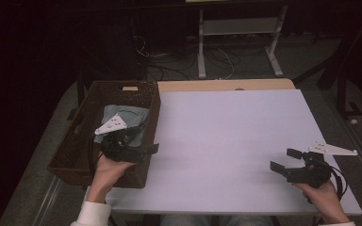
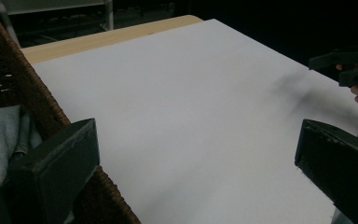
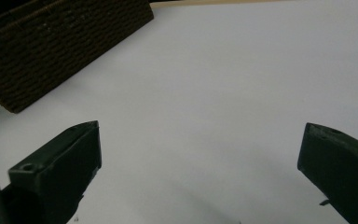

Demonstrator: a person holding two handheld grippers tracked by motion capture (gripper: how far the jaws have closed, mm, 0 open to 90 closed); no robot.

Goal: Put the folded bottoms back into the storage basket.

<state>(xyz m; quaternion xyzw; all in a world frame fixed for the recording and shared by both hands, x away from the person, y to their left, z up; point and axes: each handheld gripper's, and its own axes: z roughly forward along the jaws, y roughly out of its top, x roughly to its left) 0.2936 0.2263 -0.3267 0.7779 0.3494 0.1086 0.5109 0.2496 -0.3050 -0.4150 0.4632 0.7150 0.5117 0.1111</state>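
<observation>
A brown wicker basket (image 1: 86, 109) stands on the left end of the white table top (image 1: 226, 127), and a light blue denim cloth (image 1: 128, 114) lies inside it. My left gripper (image 1: 146, 141) hovers over the basket's right wall near its front corner, jaws pointing right. In the left gripper view this gripper (image 2: 198, 154) is open with nothing between its jaws, beside the basket wall (image 2: 37, 98) and the cloth (image 2: 0, 135). My right gripper (image 1: 285, 159) is open and holds nothing above the table's front right, pointing left toward the basket (image 3: 60, 46). Bare table shows between its jaws (image 3: 198, 154).
A strip of wooden table (image 1: 226, 85) shows behind the white top. Beyond it lie floor cables (image 1: 179, 61) and a stand's white legs (image 1: 201, 47). The far gripper (image 2: 331, 69) and its hand show at the right edge of the left gripper view.
</observation>
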